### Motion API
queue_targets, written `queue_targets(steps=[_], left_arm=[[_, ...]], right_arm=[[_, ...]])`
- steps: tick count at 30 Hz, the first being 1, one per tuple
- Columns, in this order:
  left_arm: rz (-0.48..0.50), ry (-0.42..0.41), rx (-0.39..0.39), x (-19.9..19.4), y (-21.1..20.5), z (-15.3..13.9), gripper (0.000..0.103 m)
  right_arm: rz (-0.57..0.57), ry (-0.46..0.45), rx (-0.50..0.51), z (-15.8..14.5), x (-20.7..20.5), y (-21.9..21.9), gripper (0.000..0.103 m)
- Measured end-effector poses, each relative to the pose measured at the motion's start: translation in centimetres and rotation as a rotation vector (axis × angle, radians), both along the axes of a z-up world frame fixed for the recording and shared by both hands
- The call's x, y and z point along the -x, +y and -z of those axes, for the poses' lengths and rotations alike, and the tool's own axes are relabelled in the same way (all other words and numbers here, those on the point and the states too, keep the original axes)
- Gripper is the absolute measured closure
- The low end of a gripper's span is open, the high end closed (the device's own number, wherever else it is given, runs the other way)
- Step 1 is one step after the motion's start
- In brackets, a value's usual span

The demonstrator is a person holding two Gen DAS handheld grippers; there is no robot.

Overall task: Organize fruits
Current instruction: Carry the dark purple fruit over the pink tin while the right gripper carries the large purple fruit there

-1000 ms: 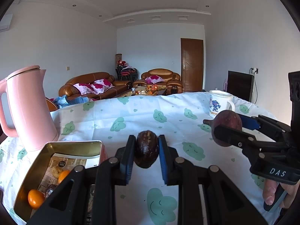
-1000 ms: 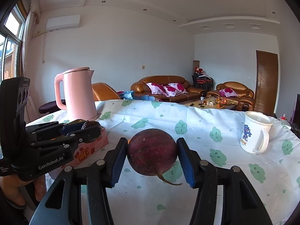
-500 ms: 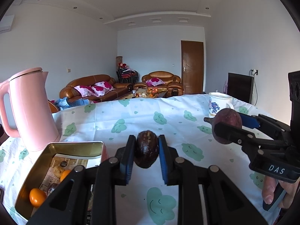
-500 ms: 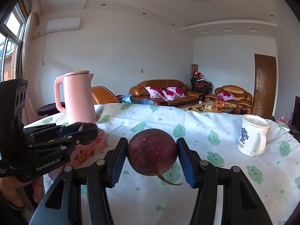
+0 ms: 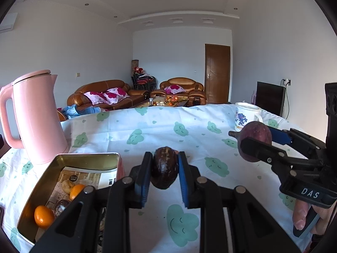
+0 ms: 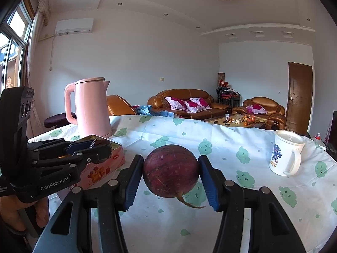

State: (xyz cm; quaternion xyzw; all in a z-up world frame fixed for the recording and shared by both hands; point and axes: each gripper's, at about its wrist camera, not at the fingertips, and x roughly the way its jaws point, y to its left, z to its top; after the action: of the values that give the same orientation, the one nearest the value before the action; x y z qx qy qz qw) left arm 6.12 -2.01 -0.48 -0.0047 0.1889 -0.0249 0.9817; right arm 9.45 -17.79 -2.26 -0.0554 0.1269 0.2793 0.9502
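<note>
left wrist view: a small, wrinkled dark brown fruit is gripped between the blue pads of the black left gripper, its jaws drawn narrow, above a white tablecloth printed with green clouds. a gold-lined rectangular tin with pink sides is seen lower left, with two small oranges and printed paper inside. a tall pink electric kettle is stood just behind the tin. at right, the black right gripper is held in a hand, closed on a round dark purple fruit with a stem; a white mug with a blue cartoon print is seen beyond it.

right wrist view: the round purple fruit is clamped between the right gripper's blue pads, jaws moderately apart, clear of the cloth. at left, the left gripper is seen with the brown fruit over the tin's rim. the kettle is stood behind, the mug at right.
</note>
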Motion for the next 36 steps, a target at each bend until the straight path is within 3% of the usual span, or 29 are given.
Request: queue_targets(steps=[13,36], left_arm=[[-0.005,0.012,0.003,0.6,0.8,0.1,0.078],[-0.081,0.049,0.028,1.8,5.7,-0.2,0.078]], right_arm=[[-0.041,0.023,0.02,0.2,0.2,2.0,0.048],[-0.16,0.047,0.072,-0.3,0.3,7.5,0.047]])
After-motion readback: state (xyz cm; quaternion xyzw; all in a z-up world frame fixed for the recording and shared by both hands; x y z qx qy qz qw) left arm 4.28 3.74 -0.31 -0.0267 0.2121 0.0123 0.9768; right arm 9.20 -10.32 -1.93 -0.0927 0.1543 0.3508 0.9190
